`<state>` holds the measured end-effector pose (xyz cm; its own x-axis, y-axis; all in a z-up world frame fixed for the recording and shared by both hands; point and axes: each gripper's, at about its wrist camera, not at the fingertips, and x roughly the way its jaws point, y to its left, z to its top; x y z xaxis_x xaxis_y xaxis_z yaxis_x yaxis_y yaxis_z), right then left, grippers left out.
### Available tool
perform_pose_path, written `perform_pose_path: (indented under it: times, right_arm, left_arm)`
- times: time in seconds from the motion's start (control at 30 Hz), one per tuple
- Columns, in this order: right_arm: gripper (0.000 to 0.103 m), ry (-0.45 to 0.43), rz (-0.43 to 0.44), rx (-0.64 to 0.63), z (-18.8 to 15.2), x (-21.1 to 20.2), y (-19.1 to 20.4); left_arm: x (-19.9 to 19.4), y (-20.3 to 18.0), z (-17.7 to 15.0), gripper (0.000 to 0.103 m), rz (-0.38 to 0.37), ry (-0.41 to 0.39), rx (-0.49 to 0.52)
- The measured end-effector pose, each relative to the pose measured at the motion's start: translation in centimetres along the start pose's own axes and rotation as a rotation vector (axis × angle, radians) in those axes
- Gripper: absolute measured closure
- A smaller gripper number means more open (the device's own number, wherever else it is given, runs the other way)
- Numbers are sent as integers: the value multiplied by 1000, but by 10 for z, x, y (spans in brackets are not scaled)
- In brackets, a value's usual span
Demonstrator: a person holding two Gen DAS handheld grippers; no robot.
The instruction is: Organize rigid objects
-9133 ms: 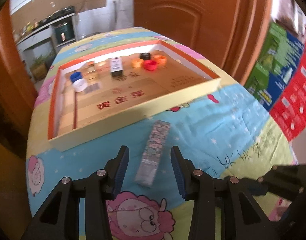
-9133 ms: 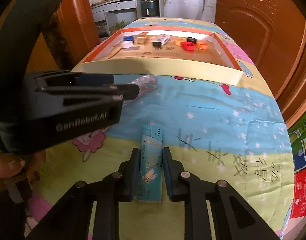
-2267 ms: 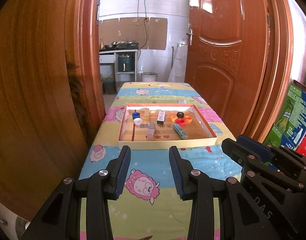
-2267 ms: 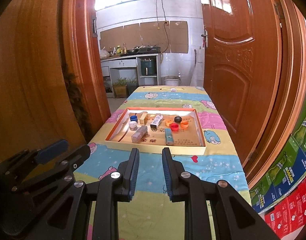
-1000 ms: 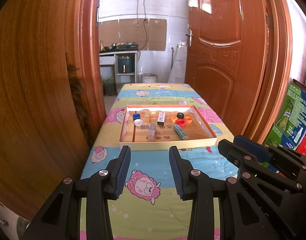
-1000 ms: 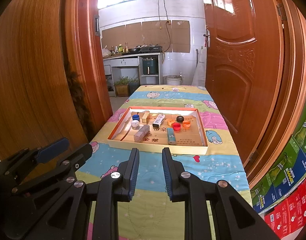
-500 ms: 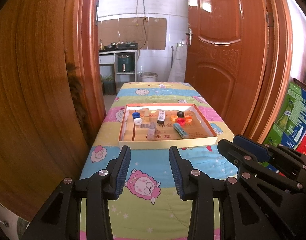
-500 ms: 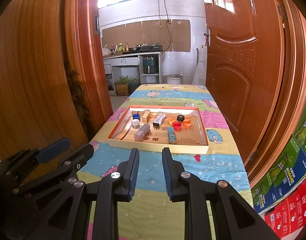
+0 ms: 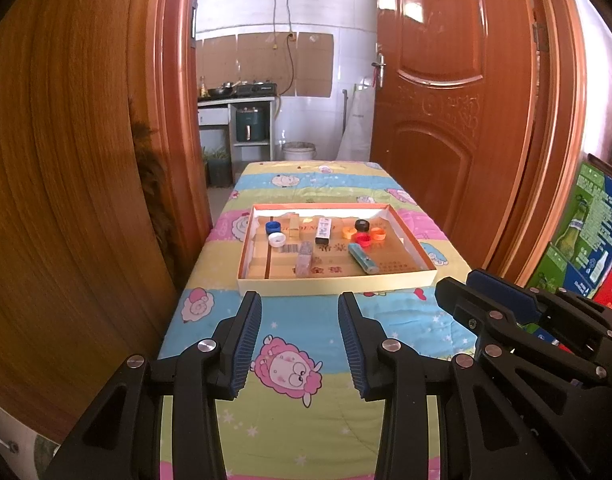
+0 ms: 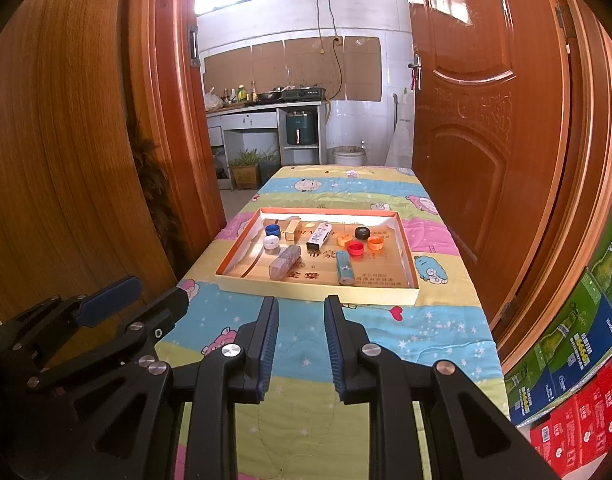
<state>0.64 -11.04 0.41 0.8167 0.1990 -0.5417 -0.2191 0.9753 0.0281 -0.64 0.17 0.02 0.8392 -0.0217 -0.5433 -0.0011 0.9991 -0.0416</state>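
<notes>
A shallow cardboard tray (image 9: 334, 284) (image 10: 318, 294) with an orange rim lies mid-table on the cartoon-print cloth. Inside lie a grey patterned bar (image 9: 304, 263) (image 10: 284, 261), a blue lighter (image 9: 363, 258) (image 10: 344, 266), a white box (image 9: 323, 230) (image 10: 318, 236), a gold box (image 10: 292, 230) and several coloured bottle caps (image 9: 364, 239) (image 10: 356, 247). My left gripper (image 9: 299, 312) is open and empty, held well back from the tray above the table's near end. My right gripper (image 10: 300, 318) is open and empty too, beside the left one.
Wooden doors and frames flank the table: a wall panel at left (image 9: 65, 200), an open door at right (image 10: 486, 140). Stacked green and red cartons (image 10: 578, 380) stand at the right. A kitchen counter (image 10: 265, 108) lies beyond the doorway.
The bar and the lighter, once on the cloth between my fingers, now lie in the tray. Both grippers have pulled far back and are empty. In the last second nothing has moved much.
</notes>
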Motion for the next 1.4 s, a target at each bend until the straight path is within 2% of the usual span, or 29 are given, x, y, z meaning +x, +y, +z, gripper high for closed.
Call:
perform_pose_path:
  times: [1.4]
  right_arm:
    - [80,25,3,12,-4,10,-6]
  left_arm:
    - [12,-4,-2,62,2,16,7]
